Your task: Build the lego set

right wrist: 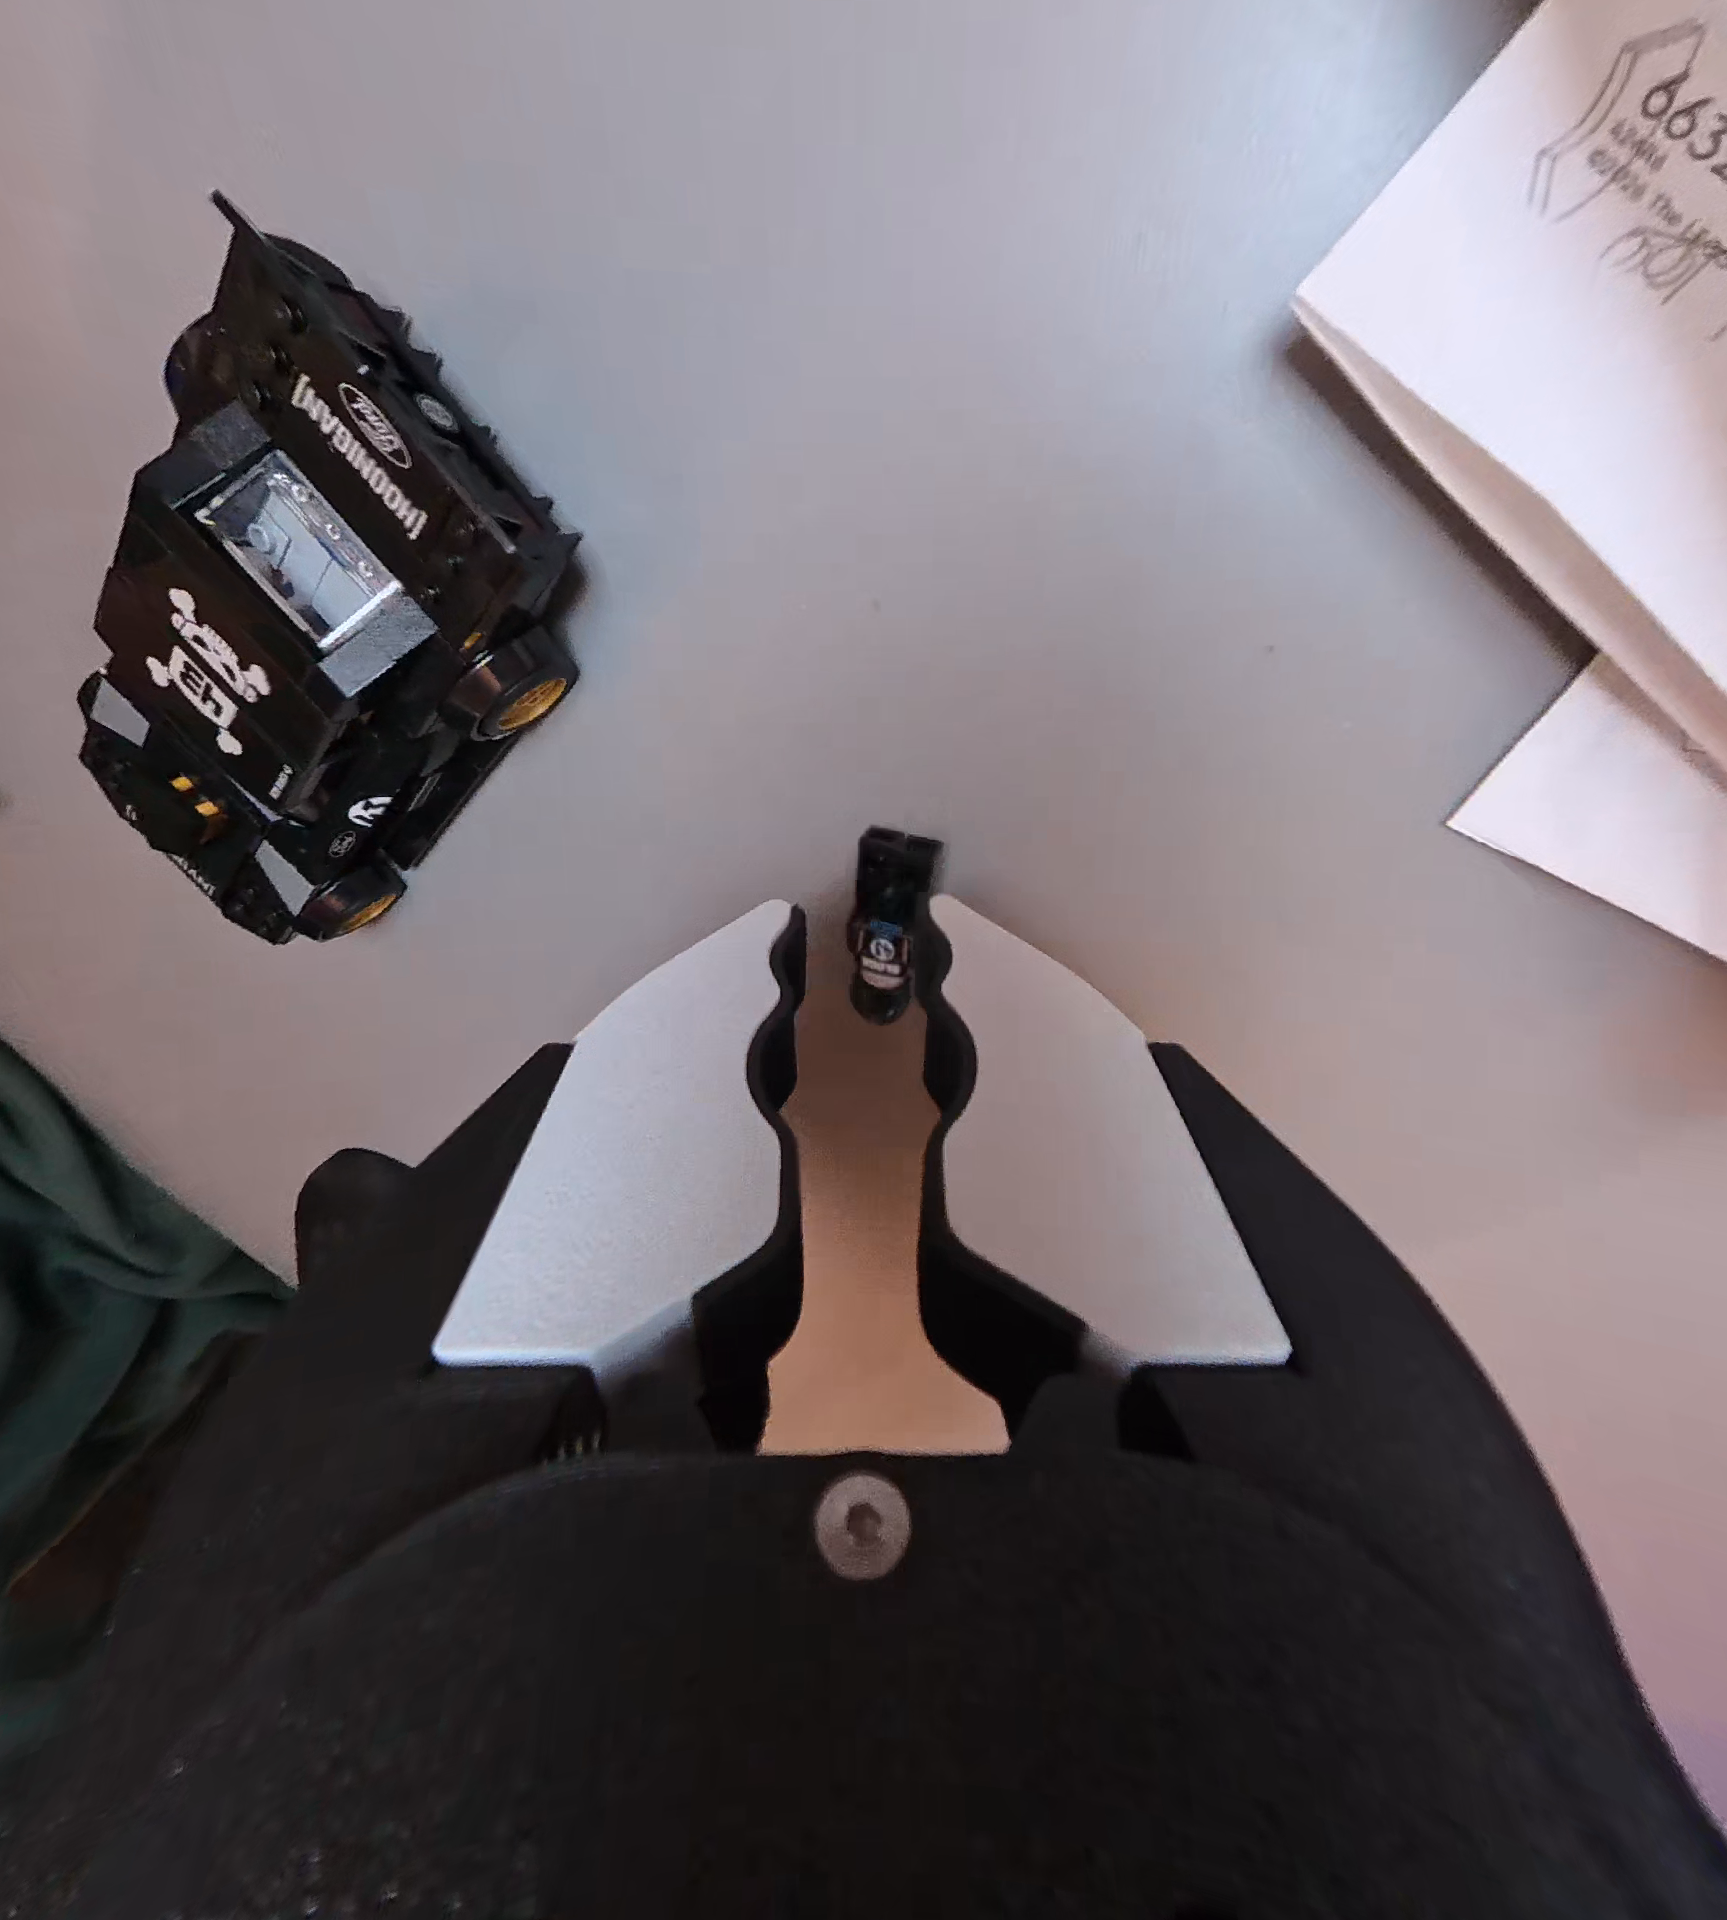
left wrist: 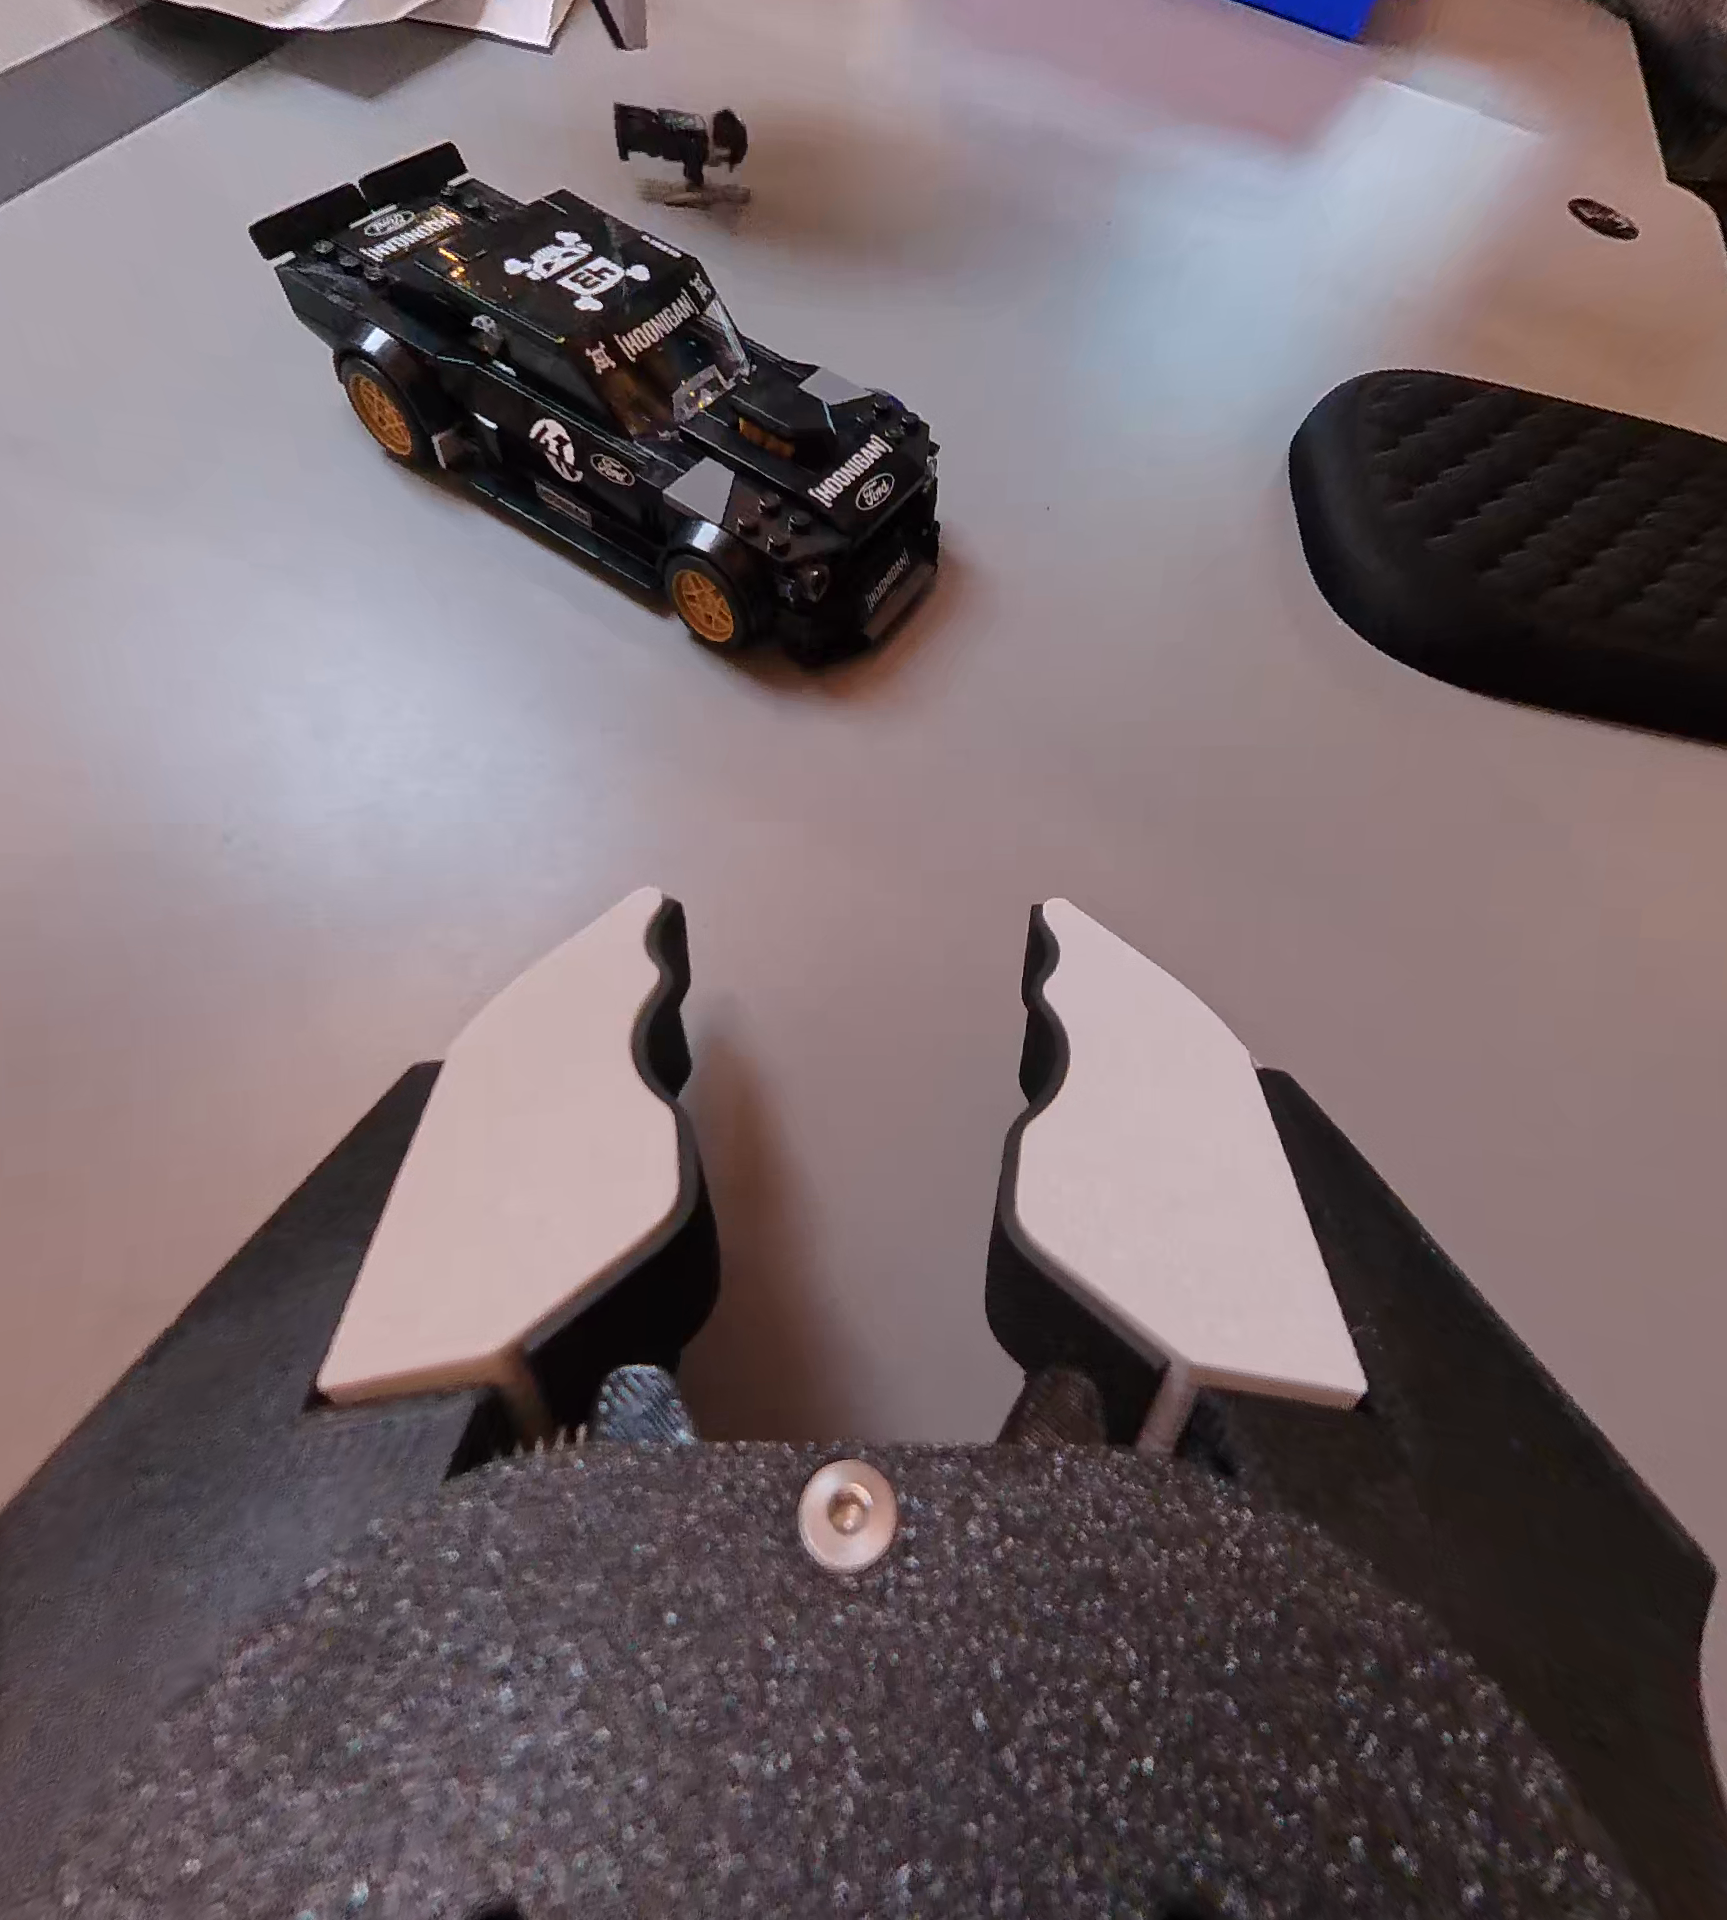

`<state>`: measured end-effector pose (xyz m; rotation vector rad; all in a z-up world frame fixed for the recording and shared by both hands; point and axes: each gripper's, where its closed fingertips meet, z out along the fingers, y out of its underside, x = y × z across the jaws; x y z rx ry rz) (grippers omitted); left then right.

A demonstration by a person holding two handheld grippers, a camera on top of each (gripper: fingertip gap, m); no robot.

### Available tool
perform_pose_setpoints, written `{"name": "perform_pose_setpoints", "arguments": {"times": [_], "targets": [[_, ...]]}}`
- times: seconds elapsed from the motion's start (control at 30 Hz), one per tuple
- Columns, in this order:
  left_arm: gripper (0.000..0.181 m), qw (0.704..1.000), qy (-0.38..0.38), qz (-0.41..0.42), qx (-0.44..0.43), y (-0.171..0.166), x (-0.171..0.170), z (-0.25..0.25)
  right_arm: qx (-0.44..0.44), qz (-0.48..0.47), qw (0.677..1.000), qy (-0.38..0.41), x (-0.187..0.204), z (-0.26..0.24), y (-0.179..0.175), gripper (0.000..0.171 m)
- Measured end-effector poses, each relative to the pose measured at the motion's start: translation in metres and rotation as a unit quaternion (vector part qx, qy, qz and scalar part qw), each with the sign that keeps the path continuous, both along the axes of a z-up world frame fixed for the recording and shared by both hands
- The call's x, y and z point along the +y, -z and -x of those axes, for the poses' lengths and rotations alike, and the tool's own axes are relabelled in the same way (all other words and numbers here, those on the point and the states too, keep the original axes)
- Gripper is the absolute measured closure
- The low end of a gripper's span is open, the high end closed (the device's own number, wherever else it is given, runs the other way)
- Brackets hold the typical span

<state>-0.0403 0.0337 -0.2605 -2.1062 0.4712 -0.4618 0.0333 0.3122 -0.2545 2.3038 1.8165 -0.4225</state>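
Your left gripper (left wrist: 854, 935) fills the bottom of the left wrist view, fingers (left wrist: 547, 1122) spread wide with bare grey table (left wrist: 215, 831) showing in the gap, nothing between them. Black lego car (left wrist: 620, 416) with gold wheels sits on the table in the upper left of the frame, well apart from your fingertips, nose angled toward lower right. Small black lego piece (left wrist: 680, 140) shows near the top centre, beyond the car; it's blurred, so you can't tell from here whether it rests on the table or hangs above it. Black textured pad (left wrist: 1565, 561) lies at the right edge, white papers (left wrist: 402, 16) at the top left edge. Right wrist view: your right gripper (right wrist: 869, 914) looks almost straight down, fingers (right wrist: 672, 1122) partly closed, a narrow gap left between them. That same small black lego piece (right wrist: 888, 930) sits at the fingertips, touching the right-hand finger; a sliver of gap shows on the left-hand side, so you can't confirm a firm pinch. Lego car (right wrist: 319, 592) is in the upper left of this frame, clear of the gripper, roof up. White instruction sheets (right wrist: 1617, 468) fill the upper right corner. Dark green fabric (right wrist: 28, 1299) sits at the left edge.
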Motion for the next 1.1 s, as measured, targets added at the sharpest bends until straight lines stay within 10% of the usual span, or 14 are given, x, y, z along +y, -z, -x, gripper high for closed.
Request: {"name": "perform_pose_setpoints", "arguments": {"times": [0.23,0.47,0.77,0.9,1.1], "targets": [[0.12,1.0,0.003,-0.003,0.004,0.0,-0.001,-0.001,0.105,-0.151,0.982,-0.04,0.007,-0.008,-0.01,0.151],[0.12,1.0,0.011,-0.007,0.02,0.001,-0.002,-0.004,0.25,-0.343,0.9,-0.103,-0.004,-0.03,0.004,0.147],[0.121,1.0,0.002,-0.007,0.017,0.001,-0.001,-0.001,0.291,-0.316,0.903,-0.024,-0.007,-0.025,0.024,0.148],[0.121,1.0,0.002,-0.007,0.016,0.0,-0.001,-0.001,0.257,-0.293,0.921,-0.027,-0.009,-0.025,0.014,0.157],[0.121,1.0,0.013,-0.001,0.02,0.003,-0.002,-0.004,-0.018,-0.206,0.973,-0.105,-0.042,-0.07,-0.007,0.157]]}}
